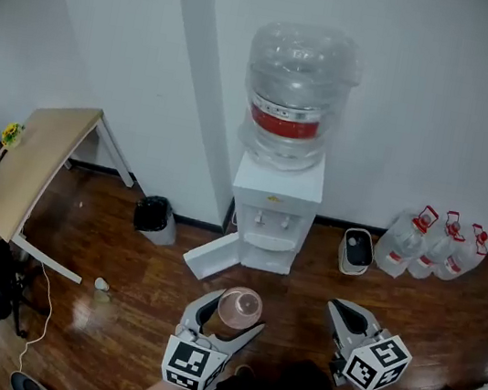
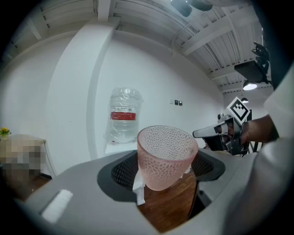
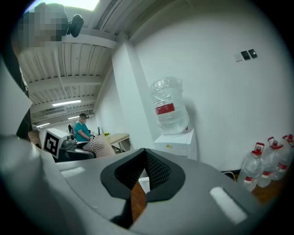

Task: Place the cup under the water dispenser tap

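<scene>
- Left gripper (image 1: 233, 315) is gripping the pink dotted cup (image 2: 166, 156) by its sides, upright, jaws standing wide around it.
- Right gripper (image 1: 346, 314) is hanging just beside it, jaws closed together on nothing.
- I am seeing both grippers held nearly level, tipping slightly down and pointing at the water dispenser (image 1: 273, 213).
- Cup is hovering over the wooden floor (image 1: 145, 289), well short of the dispenser's taps.
- Bottle (image 1: 296, 96) on top is carrying a red label band; I am finding its print too small to read.
</scene>
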Tool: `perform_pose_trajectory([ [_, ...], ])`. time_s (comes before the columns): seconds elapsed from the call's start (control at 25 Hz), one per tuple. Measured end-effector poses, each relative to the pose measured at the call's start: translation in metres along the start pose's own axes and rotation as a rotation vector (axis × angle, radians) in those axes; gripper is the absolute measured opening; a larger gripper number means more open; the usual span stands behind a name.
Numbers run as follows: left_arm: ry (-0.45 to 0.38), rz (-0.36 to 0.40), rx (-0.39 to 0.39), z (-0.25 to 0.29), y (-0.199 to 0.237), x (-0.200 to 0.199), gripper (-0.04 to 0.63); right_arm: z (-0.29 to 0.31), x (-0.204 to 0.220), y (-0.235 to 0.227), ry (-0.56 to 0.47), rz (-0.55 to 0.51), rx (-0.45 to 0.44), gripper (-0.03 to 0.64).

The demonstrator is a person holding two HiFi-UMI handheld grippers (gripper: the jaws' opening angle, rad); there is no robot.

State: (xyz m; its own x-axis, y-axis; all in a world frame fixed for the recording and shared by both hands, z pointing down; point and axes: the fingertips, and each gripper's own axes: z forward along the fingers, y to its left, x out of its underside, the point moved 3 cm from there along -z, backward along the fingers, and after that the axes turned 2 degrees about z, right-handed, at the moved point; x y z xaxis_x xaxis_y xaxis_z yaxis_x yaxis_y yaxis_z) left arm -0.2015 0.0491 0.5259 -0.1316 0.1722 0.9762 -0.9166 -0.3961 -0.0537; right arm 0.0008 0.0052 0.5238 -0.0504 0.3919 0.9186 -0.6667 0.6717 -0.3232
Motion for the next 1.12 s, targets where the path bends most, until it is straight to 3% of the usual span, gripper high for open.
perform_pose_trajectory([
  [0.4,0.027,-0.054,0.038,0.068,0.017,0.002,0.578,0.034,-0.014,-0.049,-0.007,0.015,-0.008,0.000],
  [0.64,0.085,-0.076,0.040,0.137,0.022,0.031,0.578,0.062,-0.027,-0.097,-0.011,0.021,-0.033,0.000],
  [0.84,0.075,-0.062,0.061,0.195,0.017,0.047,0.578,0.075,-0.018,-0.143,0.022,0.053,-0.050,0.000],
  [0.96,0.095,-0.073,0.047,0.227,0.023,0.070,0.578,0.083,-0.013,-0.169,0.014,0.118,-0.062,0.000],
  [1.12,0.155,-0.081,0.038,0.267,0.033,0.121,0.577,0.098,0.000,-0.196,0.030,0.070,-0.038,0.000],
])
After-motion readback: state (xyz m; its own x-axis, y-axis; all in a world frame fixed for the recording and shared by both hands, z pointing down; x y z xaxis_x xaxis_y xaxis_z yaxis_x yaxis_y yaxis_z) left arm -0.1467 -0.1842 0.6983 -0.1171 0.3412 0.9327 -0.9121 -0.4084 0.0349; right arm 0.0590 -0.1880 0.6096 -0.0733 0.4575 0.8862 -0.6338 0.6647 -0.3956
